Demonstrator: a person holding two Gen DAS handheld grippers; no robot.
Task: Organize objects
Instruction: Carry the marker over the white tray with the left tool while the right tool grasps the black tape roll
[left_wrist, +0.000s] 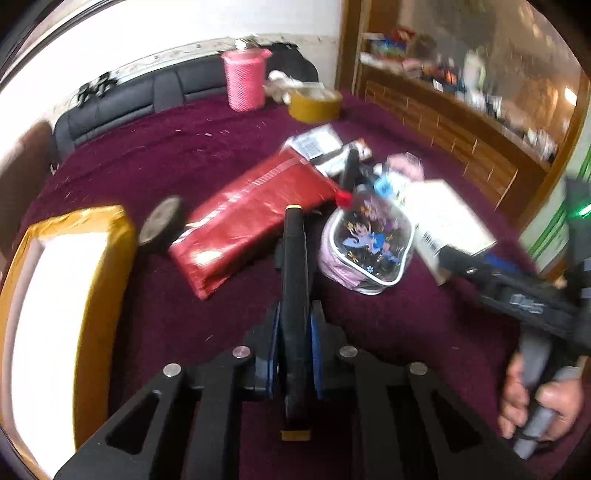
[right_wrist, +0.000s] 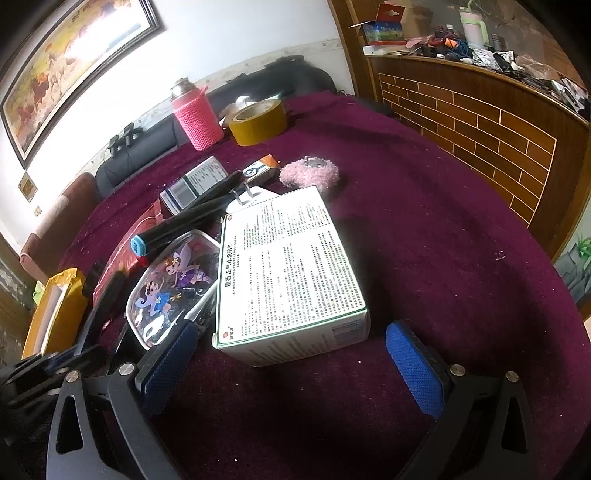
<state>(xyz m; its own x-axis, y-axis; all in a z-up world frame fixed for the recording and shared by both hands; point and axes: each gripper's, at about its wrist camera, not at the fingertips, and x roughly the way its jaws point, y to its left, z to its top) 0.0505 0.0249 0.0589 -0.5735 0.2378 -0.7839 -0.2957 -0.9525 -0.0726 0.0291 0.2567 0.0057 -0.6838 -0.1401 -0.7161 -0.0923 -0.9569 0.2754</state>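
Left hand-held gripper (left_wrist: 294, 354) clamped on a black pen (left_wrist: 294, 295), lifted clear of the counter (left_wrist: 406, 325). Right hand-held gripper (right_wrist: 291, 365) stands apart, empty, before the white box (right_wrist: 288, 266). Most items (red packet (left_wrist: 251, 218), cartoon pouch (left_wrist: 369, 243)) lie unsorted mid-counter; organizing appears barely begun.

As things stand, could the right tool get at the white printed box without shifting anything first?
Probably yes. The right tool is open and the white printed box lies just ahead of its fingers on the maroon cloth. Only the cartoon pouch crowds the box's left edge, near the left finger.
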